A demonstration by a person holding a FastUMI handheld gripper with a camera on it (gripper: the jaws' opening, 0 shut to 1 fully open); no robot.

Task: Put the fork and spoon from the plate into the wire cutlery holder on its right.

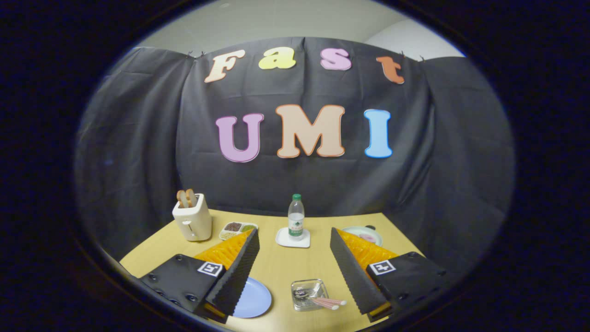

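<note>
Booth wall: black cloth (138, 138) hung in folds behind the table, a pale ceiling strip (276, 23) above it.

Table (276, 263): light wood top, rounded far edge meeting the cloth.

Gripper (295, 263): held above the near part of the table, fingers spread wide apart, nothing between them, touching nothing. Ribbed inner faces turned toward each other.

Toaster (192, 223): cream, far left of the table, beyond the left finger. Two brown slices of bread (186, 198) stand upright in its slots.

Plate (253, 299): pale blue, round, flat on the table near the left finger, which covers its left part. The part that shows is bare.

Cutlery holder (309, 294): small, square, see-through with glinting sides, standing just right of the plate, apart from it, between the two fingers on the near side. Pink handles (328, 302) stick out over its right rim, tilted low toward the right finger. Whether these belong to the fork and spoon cannot be told; the inside shows dark and shiny bits too small to make out.

Water bottle (296, 216): clear, green cap, upright on a white square coaster (293, 240), mid-table beyond the fingers.

Divided tray (236, 228): white, just right of the toaster, compartments with brown, green and pale contents.

Second plate (364, 234): small, pale, far right, partly behind the right finger.
</note>
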